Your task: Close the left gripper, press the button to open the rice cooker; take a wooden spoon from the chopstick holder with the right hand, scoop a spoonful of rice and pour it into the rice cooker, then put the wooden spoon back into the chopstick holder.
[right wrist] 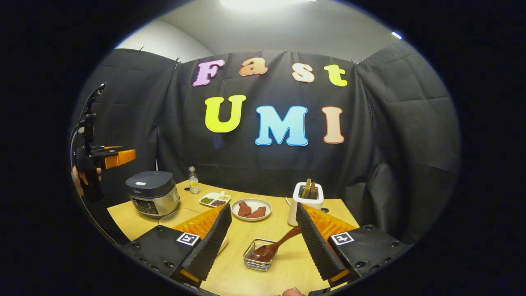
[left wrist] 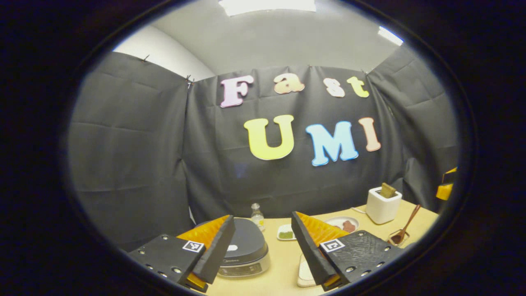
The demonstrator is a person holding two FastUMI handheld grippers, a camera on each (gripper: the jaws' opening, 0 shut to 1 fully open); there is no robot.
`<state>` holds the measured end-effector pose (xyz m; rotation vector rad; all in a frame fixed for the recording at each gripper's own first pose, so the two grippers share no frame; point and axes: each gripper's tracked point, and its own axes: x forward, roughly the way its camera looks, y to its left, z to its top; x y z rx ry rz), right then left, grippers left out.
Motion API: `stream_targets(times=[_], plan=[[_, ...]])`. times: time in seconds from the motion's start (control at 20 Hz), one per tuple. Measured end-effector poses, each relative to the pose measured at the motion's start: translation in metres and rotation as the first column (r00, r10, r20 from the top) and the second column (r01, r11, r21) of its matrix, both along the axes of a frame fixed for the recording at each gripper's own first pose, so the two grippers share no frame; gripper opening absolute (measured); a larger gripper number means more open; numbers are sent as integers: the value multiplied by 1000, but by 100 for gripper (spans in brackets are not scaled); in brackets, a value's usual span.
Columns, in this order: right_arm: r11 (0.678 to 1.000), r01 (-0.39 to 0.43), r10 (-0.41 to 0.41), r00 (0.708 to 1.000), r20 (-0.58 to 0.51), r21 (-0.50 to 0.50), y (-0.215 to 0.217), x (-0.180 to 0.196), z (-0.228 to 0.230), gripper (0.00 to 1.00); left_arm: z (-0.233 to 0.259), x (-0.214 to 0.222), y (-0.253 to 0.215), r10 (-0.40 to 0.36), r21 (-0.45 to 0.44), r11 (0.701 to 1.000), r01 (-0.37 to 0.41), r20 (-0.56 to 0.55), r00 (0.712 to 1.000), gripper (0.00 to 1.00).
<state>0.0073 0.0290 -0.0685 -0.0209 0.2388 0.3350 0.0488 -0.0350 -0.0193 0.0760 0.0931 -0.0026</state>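
I hold the left tongs apart, high above the dark-lidded silver rice cooker at the left edge of the pale wooden desk. The right tongs are apart too, over open desk, the brown wooden spoon resting in a small glass dish between them.

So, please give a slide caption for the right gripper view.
Open right gripper above a wooden spoon resting in its basket; rice cooker closed.
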Motion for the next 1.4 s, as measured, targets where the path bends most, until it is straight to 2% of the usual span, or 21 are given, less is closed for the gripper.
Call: stream_targets(times=[0.1,0.15,0.2,0.4,0.8,1.4], plan=[[1000,14,-14,999,30,1,-2,-5,15,96,8,-11,-16,-37,-33,999,37,11,999,87],[1000,20,-20,999,46,4,-1,-6,22,100,11,-16,-21,-55,-48,997,56,16,998,86],[999,32,-32,998,59,4,-2,-7,28,100,12,-19,-26,-71,-57,996,72,15,997,85],[998,59,-61,995,78,24,9,-15,45,100,16,-30,-31,-127,-39,991,127,14,992,87],[992,103,-112,987,114,78,25,-25,66,100,29,-42,-15,-143,-5,990,144,55,988,85],[978,174,-186,977,109,111,13,-33,75,99,29,-47,-6,-156,-13,988,157,51,986,86]])
